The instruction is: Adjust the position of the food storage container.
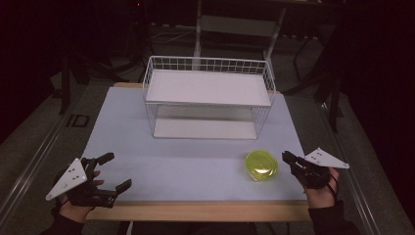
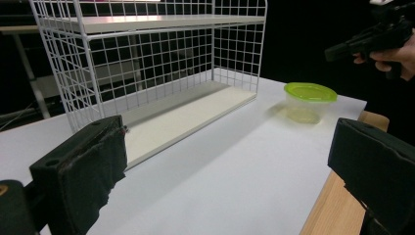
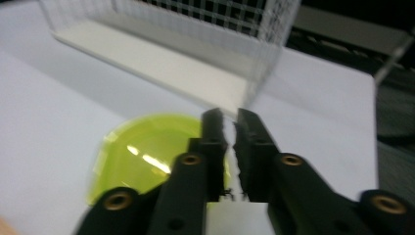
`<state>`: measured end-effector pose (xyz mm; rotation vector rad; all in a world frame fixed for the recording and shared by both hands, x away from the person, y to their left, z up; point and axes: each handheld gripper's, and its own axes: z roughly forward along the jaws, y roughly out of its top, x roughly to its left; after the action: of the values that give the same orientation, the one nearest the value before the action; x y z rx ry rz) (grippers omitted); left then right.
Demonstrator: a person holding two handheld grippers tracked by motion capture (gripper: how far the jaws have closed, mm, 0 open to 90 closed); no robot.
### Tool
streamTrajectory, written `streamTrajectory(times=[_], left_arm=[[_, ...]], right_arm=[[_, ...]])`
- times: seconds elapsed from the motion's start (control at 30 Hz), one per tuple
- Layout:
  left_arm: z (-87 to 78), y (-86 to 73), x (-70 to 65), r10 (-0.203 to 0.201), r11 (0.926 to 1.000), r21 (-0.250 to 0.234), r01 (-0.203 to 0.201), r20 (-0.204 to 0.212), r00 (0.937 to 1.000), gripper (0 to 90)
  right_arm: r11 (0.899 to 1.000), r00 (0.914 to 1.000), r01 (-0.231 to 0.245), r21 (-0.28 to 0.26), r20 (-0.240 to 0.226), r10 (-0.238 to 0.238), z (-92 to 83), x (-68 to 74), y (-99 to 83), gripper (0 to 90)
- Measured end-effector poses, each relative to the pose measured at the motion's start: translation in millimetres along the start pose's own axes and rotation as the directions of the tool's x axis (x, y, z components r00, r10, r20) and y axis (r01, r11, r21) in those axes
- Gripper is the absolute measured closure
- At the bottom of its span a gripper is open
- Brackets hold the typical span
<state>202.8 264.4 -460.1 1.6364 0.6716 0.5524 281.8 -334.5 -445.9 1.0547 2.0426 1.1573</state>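
Black right claw [image 3: 230,147] with brass screws, grey 3-cornered plate, dark sleeves.

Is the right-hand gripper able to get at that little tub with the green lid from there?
Probably yes: the right gripper sits beside the tub with bare table between, though its jaws are shut.

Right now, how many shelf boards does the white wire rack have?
2. The upper board sits at the top of the wire rack, inside its mesh rim. The lower board lies at its base on the table. Both look bare.
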Motion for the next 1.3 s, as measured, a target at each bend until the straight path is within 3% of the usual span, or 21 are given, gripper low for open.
streamTrajectory(times=[0.43, 0.6, 0.7, 1.3], left_arm=[[0.3, 0.2, -0.7, 0.000, 1.0000, -0.001, 0.000, 0.003, 1.0000, 1.7], [0.3, 0.3, -0.8, 0.002, 1.0000, 0.000, -0.002, 0.004, 1.0000, 1.7], [0.1, 0.5, -1.1, 0.006, 1.0000, 0.000, -0.006, 0.004, 1.0000, 1.7], [0.9, 0.7, -1.9, 0.012, 0.9999, 0.001, -0.012, 0.005, 0.9999, 1.7]], right_arm=[[0.990, 0.9971, -0.072, 0.119, 0.036, 0.068, 26.6, -14.9, -31.2, 89.9], [0.981, 0.9943, -0.103, 0.162, 0.043, 0.098, 33.4, -15.8, -37.7, 89.9], [0.969, 0.9918, -0.126, 0.212, 0.049, 0.118, 42.6, -15.0, -43.4, 90.0], [0.949, 0.9864, -0.111, 0.294, -0.083, 0.142, 62.3, 3.3, -47.2, 90.0]])
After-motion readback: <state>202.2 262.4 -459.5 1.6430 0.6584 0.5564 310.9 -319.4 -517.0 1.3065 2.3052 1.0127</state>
